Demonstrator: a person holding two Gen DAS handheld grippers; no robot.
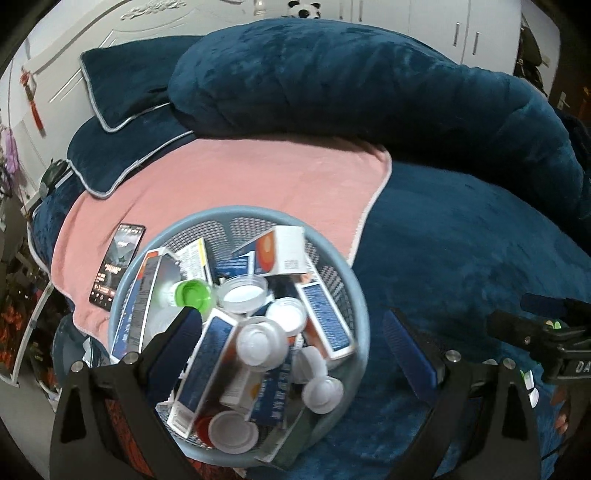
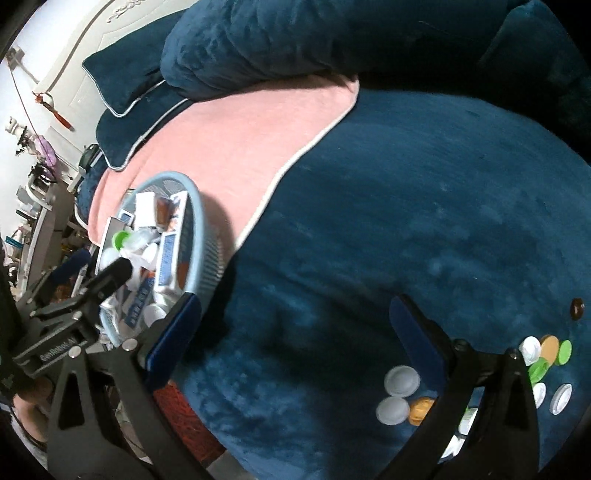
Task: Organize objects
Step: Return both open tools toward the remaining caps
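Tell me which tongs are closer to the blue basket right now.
Left. The left tongs hang open right over the blue basket, one finger inside it. The right tongs sit open beside it, over the blue blanket.

Dark blue plush bedspread (image 1: pixel 461 240), covering the bed. Rolled blue duvet (image 1: pixel 351 81), far side, lying across. Two blue pillows (image 1: pixel 122 92) with pale piping, far left, stacked and overlapping. Pink towel (image 1: pixel 229 177), spread flat at centre left, its far edge under the duvet. Smartphone (image 1: pixel 116 266), screen lit, on the towel's left part. White wardrobe doors (image 1: pixel 439 22), far right. Panda toy (image 1: pixel 303 8), far centre.
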